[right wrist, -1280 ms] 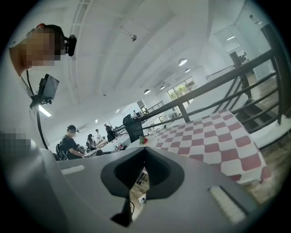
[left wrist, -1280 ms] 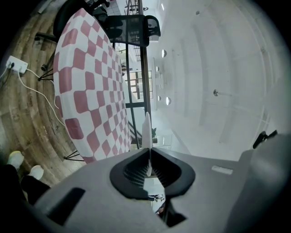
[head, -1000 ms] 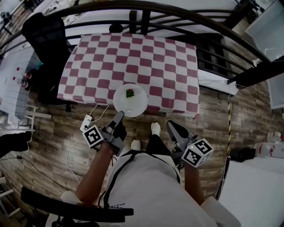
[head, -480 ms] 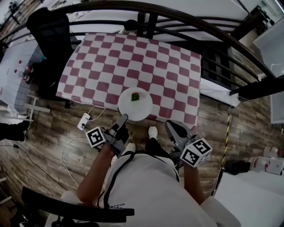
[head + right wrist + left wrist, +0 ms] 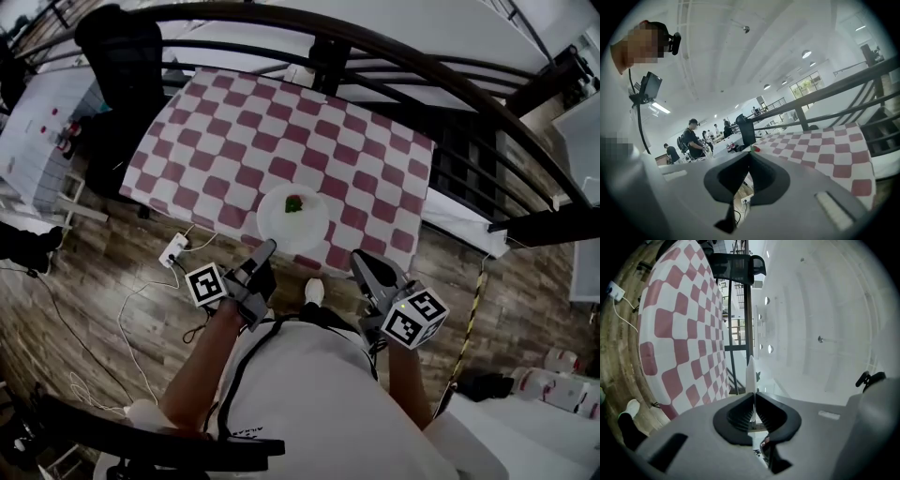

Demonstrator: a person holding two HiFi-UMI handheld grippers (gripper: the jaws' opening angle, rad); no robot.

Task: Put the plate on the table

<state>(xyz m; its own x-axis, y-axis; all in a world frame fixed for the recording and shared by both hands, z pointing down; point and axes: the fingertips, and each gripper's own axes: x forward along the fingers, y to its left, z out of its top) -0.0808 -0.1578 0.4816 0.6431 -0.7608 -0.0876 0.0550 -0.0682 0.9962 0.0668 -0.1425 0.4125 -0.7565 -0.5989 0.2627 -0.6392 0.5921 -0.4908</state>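
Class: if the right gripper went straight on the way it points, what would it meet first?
Likely the white plate held by the left gripper; its food shows just past the right gripper tips. Depth is unclear: the table may come first.

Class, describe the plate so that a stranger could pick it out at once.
Find the red-and-white checked table. At its near edge is a round white plate, pinched at the rim by the left tongs. It alone carries a small green-and-red morsel.

Right gripper (image 5: 750,153), jaws together, faces the checkered table (image 5: 825,145).
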